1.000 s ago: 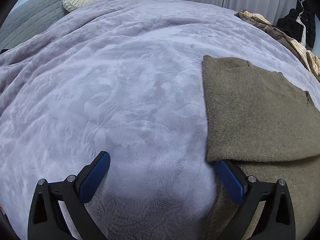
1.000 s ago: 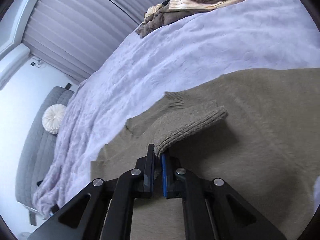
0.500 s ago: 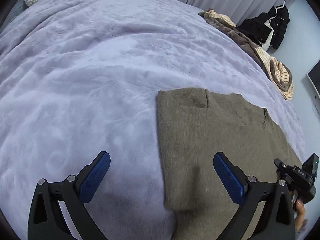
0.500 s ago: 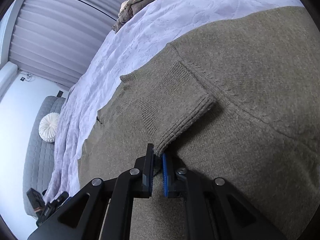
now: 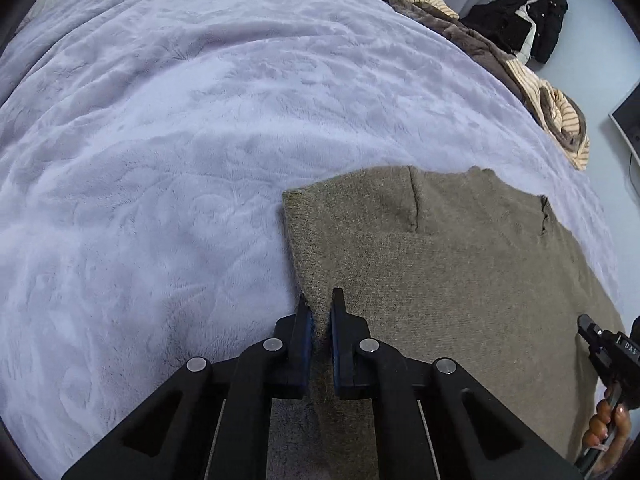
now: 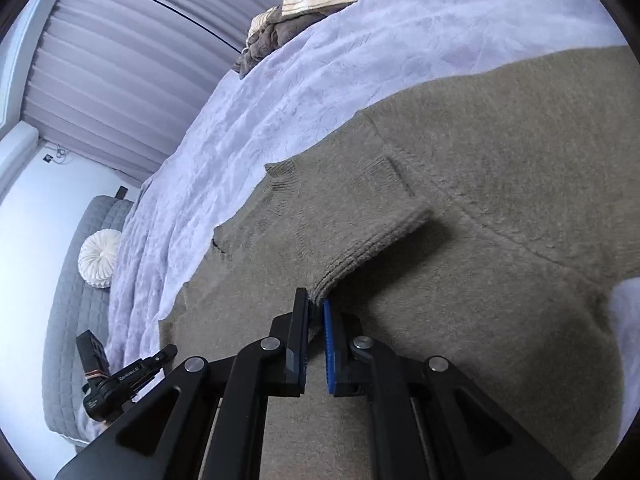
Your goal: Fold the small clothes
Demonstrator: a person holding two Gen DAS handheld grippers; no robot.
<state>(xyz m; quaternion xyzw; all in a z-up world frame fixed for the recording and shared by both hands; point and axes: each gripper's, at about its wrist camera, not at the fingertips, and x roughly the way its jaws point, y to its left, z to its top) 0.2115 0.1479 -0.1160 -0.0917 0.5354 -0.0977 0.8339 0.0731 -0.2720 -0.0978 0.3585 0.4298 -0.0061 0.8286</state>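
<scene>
In the left wrist view, the left hand-held gripper (image 5: 320, 320) had just been closing, and its jaws were pinched on the folded side edge of the olive knit sweater (image 5: 460, 280). The sweater lay flat on the lavender plush blanket (image 5: 180, 140) that covered the bed, toward the bed's near right part. It looked soft, thick and limp, likely light and not slippery, so it should drape from any held point and is best taken at edges, corners or ribbed hems. At the bed's far right edge lay a heap of brown and striped clothes (image 5: 540, 92), and dark garments (image 5: 532, 16) hung beyond by pale curtains. The right hand-held gripper (image 5: 604, 348) showed at the frame's right edge, in a person's hand (image 5: 608, 428).

In the right wrist view, the right hand-held gripper (image 6: 316, 312) was pressed together on the ribbed cuff (image 6: 372, 244) of a sleeve folded across the sweater's body, the cuff lifted slightly off the knit below. The ribbing gave a firm, thicker hold than the loose body knit. Beyond were a grey quilted headboard (image 6: 68, 320) with a round white cushion (image 6: 100, 258), pleated curtains (image 6: 132, 60), and the left hand-held gripper low at the left.
</scene>
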